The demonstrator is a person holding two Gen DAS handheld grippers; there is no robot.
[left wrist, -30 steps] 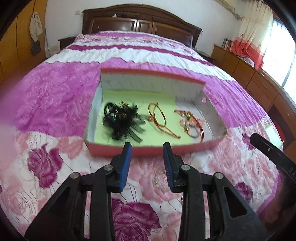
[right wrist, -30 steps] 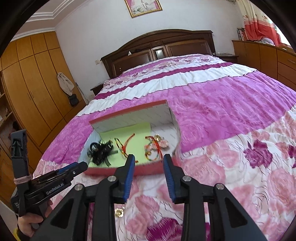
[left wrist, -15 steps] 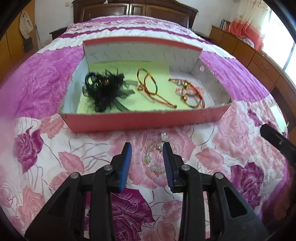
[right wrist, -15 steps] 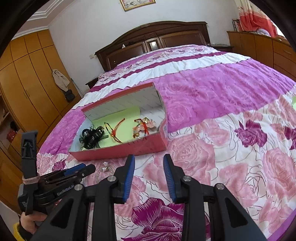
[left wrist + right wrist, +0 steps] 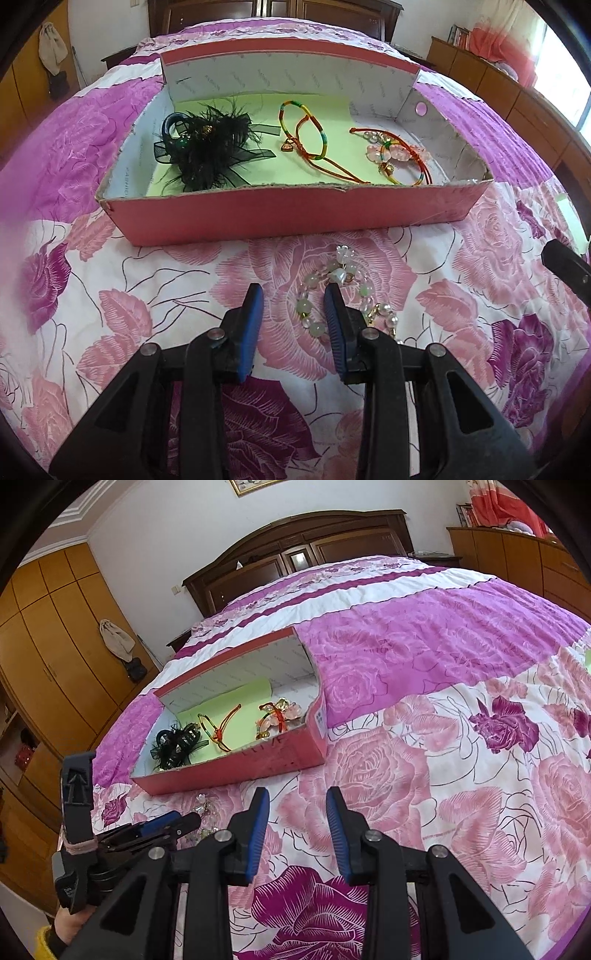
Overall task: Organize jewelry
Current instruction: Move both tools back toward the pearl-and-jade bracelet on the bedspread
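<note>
From the left wrist, the left gripper point(image 5: 292, 295) has come down toward the quilt point(image 5: 110, 314) over the last second, and the pink box point(image 5: 295, 212) now fills the far half of the view. Its jaws stand apart and empty, the right pad just touching or overlapping the beaded bracelet point(image 5: 332, 291), which lies loose on the quilt just near of the box wall. Inside the box sit a black feather clip point(image 5: 210, 147) at the left, a rainbow cord bracelet point(image 5: 306, 129) in the middle and a red cord bracelet point(image 5: 399, 158) at the right. A pickup looks imminent.

From the right wrist, the right gripper point(image 5: 297, 814) has also sunk lower, released and holding nothing, over bare quilt right of the box. The left gripper shows at the near left, with a hand point(image 5: 68, 921) beneath it.
</note>
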